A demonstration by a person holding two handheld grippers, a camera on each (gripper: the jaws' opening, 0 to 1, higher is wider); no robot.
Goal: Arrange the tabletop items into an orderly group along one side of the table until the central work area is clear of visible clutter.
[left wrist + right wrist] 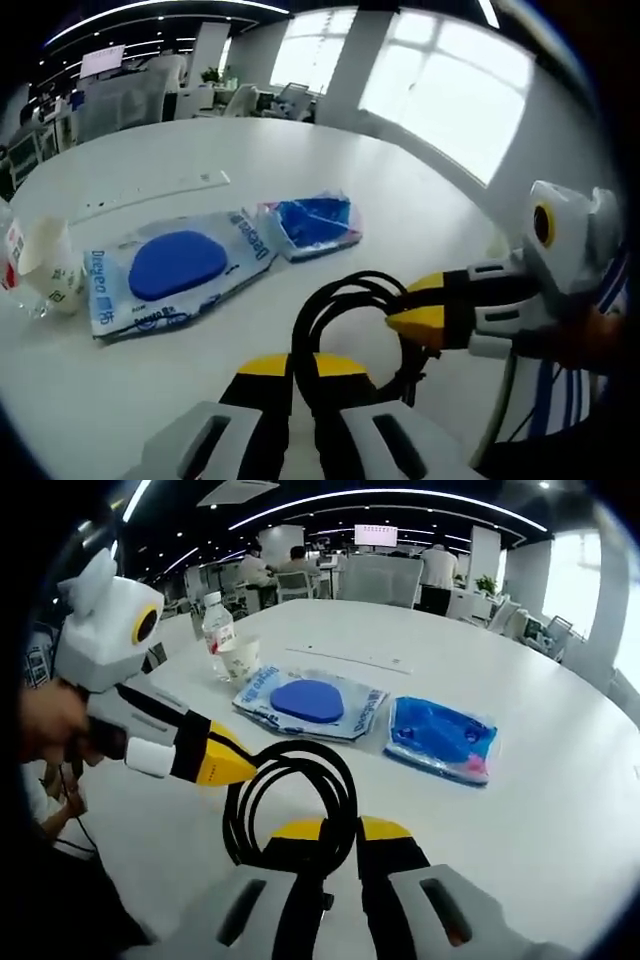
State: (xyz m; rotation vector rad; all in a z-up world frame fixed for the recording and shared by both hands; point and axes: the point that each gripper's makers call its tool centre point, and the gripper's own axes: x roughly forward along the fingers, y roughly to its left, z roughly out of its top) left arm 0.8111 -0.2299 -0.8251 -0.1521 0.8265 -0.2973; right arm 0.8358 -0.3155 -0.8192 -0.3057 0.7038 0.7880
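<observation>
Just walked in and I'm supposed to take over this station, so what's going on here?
A person is holding a black coiled cable with both handheld grippers: the right gripper and the left gripper are each shut on its loops, above the white table. Farther back lie a packet with a blue oval pad and a smaller blue packet, apart from each other, and beyond them a paper cup beside a water bottle.

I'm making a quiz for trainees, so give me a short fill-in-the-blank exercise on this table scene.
1. Both tools grip a coiled black ____.
2. The package with the blue oval lies beside a paper ____.
3. The tabletop is ____ in colour.
4. The left tool has ____ tips, like the right tool.

Missing words: cable; cup; white; yellow
</observation>
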